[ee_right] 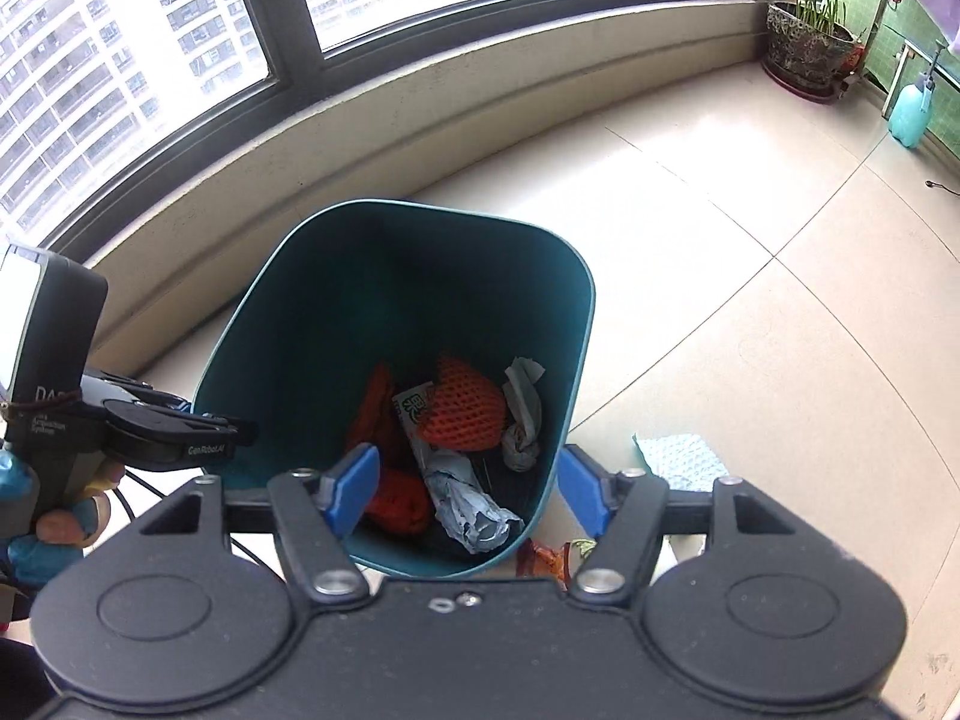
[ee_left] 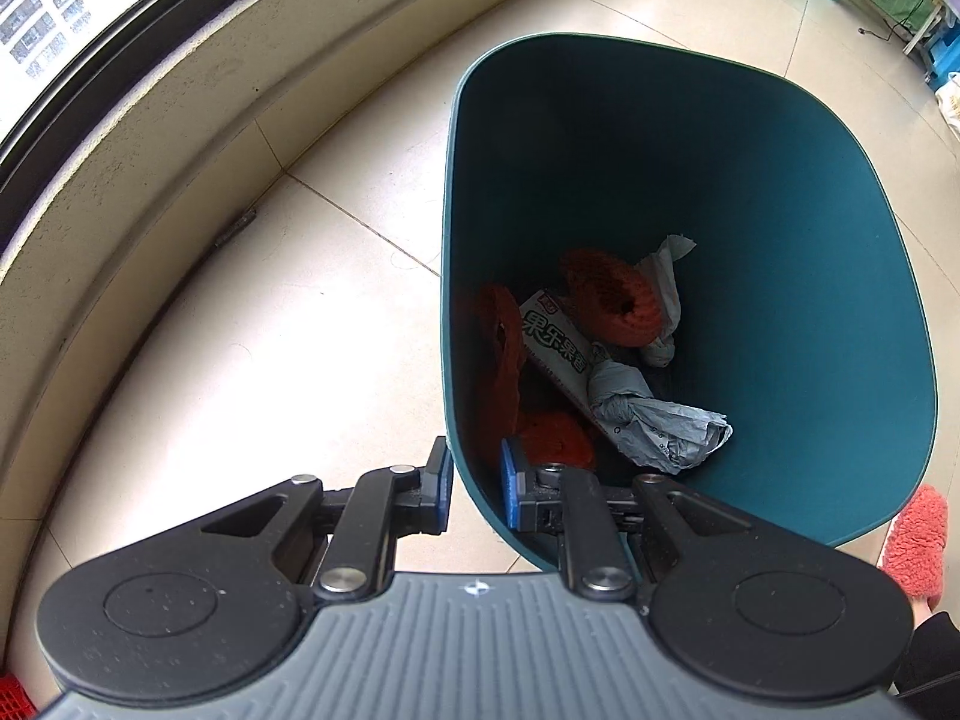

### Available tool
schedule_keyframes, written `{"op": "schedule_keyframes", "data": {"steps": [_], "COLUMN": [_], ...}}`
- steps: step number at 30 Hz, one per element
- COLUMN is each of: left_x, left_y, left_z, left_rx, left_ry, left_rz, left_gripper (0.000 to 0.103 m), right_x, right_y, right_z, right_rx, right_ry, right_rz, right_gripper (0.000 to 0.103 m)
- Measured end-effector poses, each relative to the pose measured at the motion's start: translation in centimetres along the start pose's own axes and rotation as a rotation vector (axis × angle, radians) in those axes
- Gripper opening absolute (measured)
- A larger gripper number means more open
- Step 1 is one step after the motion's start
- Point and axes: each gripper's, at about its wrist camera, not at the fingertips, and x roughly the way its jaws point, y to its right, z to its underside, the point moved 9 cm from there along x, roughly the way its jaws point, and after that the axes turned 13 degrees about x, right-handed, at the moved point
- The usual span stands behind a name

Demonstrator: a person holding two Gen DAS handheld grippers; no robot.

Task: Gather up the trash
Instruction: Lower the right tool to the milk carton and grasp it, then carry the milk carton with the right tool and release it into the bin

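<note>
A teal trash bin [ee_left: 780,240] stands on the tiled floor and holds orange foam nets [ee_left: 612,300], a printed wrapper [ee_left: 555,339] and crumpled grey paper [ee_left: 654,417]. My left gripper [ee_left: 477,489] is shut on the bin's near rim, one pad outside and one inside. In the right wrist view the bin [ee_right: 288,324] sits ahead and the left gripper [ee_right: 228,429] clamps its left rim. My right gripper [ee_right: 468,489] is open and empty above the bin's near side. A light-blue foam sheet [ee_right: 681,459] and an orange wrapper [ee_right: 543,558] lie on the floor beside the bin.
A low beige wall [ee_right: 420,96] under windows curves behind the bin. A potted plant [ee_right: 807,42] and a teal spray bottle [ee_right: 912,111] stand at the far right. A pink fuzzy slipper [ee_left: 915,540] is by the bin.
</note>
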Motion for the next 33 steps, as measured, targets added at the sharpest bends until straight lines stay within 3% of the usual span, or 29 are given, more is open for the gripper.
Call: {"op": "schedule_keyframes", "data": {"steps": [4, 8, 12, 16, 20, 25, 31, 33], "left_x": [-0.4, -0.4, -0.3, 0.0, 0.9, 1.7, 2.2, 2.3], "left_y": [0.6, 0.6, 0.7, 0.7, 1.0, 1.6, 1.5, 1.6], "left_z": [-0.2, -0.5, -0.4, -0.1, -0.1, -0.4, -0.2, -0.1], "left_rx": [0.01, -0.005, 0.009, 0.013, 0.026, 0.058, 0.05, 0.048], "left_ry": [0.011, 0.014, 0.01, -0.006, -0.035, -0.052, -0.06, -0.063], "left_rz": [-0.027, -0.019, -0.036, -0.044, -0.049, -0.066, -0.072, -0.077], "left_gripper": [0.016, 0.016, 0.016, 0.016, 0.016, 0.016, 0.016, 0.016], "right_x": [-0.9, 0.8, 4.6, 10.6, 15.8, 20.8, 23.4, 23.4], "right_y": [4.8, 10.6, 16.2, 22.2, 26.6, 29.5, 29.7, 29.8], "right_z": [0.1, 0.8, 2.2, 4.6, 7.6, 10.0, 11.4, 11.5], "right_rx": [0.11, 0.184, 0.277, 0.373, 0.439, 0.509, 0.485, 0.471], "right_ry": [0.043, 0.034, -0.009, -0.09, -0.167, -0.244, -0.284, -0.281], "right_rz": [0.003, 0.068, 0.107, 0.192, 0.262, 0.269, 0.294, 0.3], "right_gripper": [0.07, 0.071, 0.076, 0.074, 0.065, 0.054, 0.032, 0.019]}}
